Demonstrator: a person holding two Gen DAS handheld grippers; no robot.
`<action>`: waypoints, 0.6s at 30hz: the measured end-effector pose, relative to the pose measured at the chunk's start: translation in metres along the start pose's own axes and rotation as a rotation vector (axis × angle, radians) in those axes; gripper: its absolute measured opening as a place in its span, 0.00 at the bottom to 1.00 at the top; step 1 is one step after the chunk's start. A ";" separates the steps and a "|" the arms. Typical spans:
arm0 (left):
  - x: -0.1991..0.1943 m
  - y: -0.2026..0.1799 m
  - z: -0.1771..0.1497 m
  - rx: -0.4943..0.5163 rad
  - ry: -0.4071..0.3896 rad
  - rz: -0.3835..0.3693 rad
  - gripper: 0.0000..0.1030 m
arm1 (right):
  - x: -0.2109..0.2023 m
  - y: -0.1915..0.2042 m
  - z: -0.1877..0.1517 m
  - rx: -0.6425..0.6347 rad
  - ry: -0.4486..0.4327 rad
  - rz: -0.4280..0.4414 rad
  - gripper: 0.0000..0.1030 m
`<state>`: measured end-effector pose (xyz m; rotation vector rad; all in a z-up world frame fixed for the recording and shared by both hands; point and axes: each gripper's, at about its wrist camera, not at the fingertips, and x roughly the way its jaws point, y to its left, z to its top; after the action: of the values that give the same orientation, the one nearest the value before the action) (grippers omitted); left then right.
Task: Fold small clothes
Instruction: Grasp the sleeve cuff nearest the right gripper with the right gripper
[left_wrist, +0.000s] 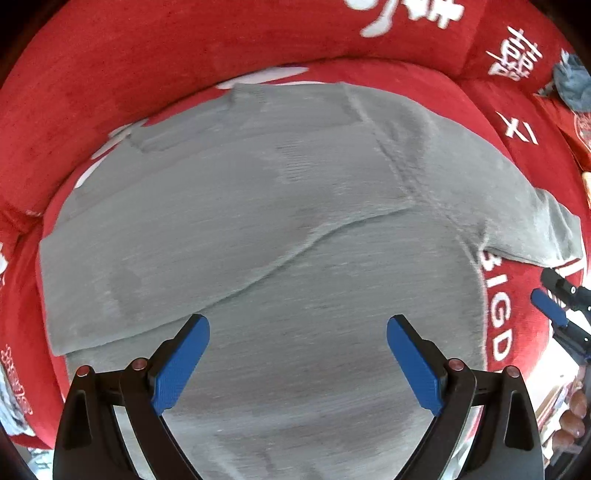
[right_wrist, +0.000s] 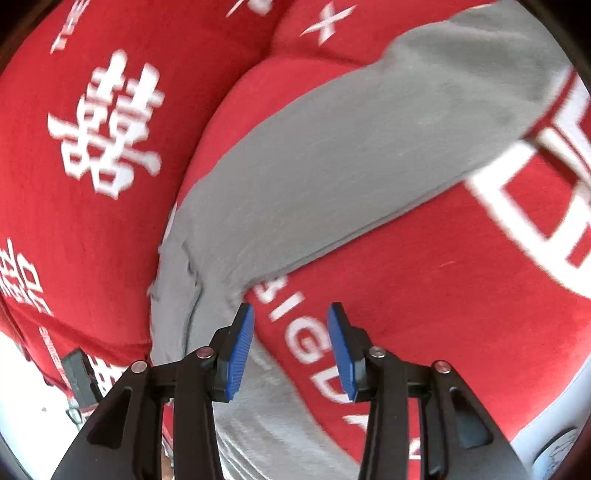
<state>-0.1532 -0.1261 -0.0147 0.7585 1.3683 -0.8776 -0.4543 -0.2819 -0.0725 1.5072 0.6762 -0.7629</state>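
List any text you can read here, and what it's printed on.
"BIGD", rest cut off: red cover, beside the grey sweater.
"囍": cover's back cushion, right wrist view.
"XI": cover, left wrist view.
Other white characters and small print on the cover: too blurred or cut off to read.
Sweater: no text.

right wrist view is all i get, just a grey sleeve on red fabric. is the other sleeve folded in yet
Observer: Yes. In the left wrist view that sleeve lies folded across the grey sweater.
Operator: where is the left gripper
Observer: The left gripper is above the sweater's lower body, jaws wide open, holding nothing.
Operator: anything else on the sofa
Observer: A crumpled blue-grey cloth lies at the far right, apart from the sweater.
Operator: can you see my gripper from there
Observer: Yes, the right gripper shows at the left view's right edge, below the spread sleeve, open.
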 end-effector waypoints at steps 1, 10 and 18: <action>0.001 -0.006 0.002 0.009 0.001 -0.007 0.94 | -0.006 -0.009 0.004 0.023 -0.023 -0.003 0.44; 0.006 -0.046 0.027 0.051 -0.014 -0.052 0.94 | -0.049 -0.089 0.044 0.267 -0.220 -0.011 0.45; 0.018 -0.060 0.036 0.046 -0.013 -0.068 0.94 | -0.052 -0.124 0.078 0.368 -0.272 0.064 0.45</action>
<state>-0.1874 -0.1884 -0.0279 0.7432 1.3728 -0.9684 -0.5896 -0.3493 -0.1095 1.7043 0.2908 -1.0613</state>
